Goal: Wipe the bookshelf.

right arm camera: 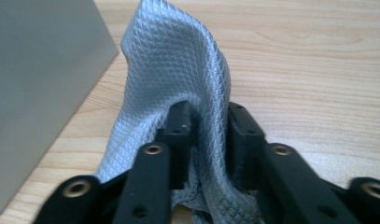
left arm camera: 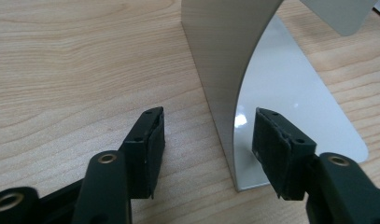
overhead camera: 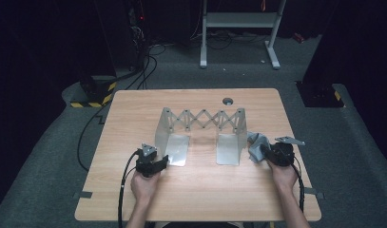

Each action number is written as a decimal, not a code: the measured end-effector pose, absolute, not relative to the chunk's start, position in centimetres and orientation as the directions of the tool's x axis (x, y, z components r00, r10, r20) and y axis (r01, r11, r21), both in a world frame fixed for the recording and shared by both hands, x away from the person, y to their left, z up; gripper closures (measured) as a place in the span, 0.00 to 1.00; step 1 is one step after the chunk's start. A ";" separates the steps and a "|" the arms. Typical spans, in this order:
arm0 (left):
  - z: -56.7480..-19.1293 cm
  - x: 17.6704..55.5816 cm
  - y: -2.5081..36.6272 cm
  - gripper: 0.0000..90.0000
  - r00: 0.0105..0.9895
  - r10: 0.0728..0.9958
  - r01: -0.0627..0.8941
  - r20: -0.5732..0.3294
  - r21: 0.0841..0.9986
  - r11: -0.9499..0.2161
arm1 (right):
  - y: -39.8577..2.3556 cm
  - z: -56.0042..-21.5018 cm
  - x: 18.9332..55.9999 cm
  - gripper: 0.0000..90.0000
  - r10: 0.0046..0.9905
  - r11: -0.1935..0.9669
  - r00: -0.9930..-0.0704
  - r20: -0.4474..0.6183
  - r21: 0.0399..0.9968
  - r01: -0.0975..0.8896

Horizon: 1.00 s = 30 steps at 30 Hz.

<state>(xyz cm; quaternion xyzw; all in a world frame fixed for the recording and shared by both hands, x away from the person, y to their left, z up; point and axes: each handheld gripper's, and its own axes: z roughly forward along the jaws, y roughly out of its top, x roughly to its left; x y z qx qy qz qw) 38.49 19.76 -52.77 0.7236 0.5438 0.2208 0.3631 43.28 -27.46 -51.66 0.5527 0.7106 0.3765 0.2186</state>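
While both hands rest at the near side, the scene reads so:
Bench [overhead camera: 134, 190]: pale wood; carries everything.
Rack [overhead camera: 203, 121]: metal, expanding, scissor lattice at the back, pulled wide; its two end plates stand well apart; stretching looks done.
Cloth [overhead camera: 257, 145]: grey, quilted; bunched just beside the rack's right end plate; not yet spread or hung, by my guess the work left.
Left claw [left arm camera: 208, 149]: jaws apart, astride the left end plate's edge [left arm camera: 220, 84]; pads off the metal; nothing gripped.
Right claw [right arm camera: 208, 135]: jaws partly apart with a fold of cloth between; whether the pads press it, I cannot tell.
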 end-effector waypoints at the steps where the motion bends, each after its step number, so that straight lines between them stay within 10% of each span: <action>1: -52.8 38.5 19.8 0.48 0.310 0.948 0.627 -0.077 0.766 -0.143 | -27.4 -51.5 43.2 0.71 0.949 0.106 -0.297 0.104 0.783 0.613; 13: -52.3 37.8 19.6 0.43 0.304 0.950 0.619 -0.065 0.772 -0.145 | -26.4 -48.6 40.8 0.62 0.932 0.135 -0.360 0.048 0.873 0.468; 30: -50.1 34.0 18.1 0.42 0.422 0.900 0.614 -0.111 0.765 -0.193 | -21.8 -51.7 41.7 0.69 0.891 0.200 -0.447 0.080 0.815 0.544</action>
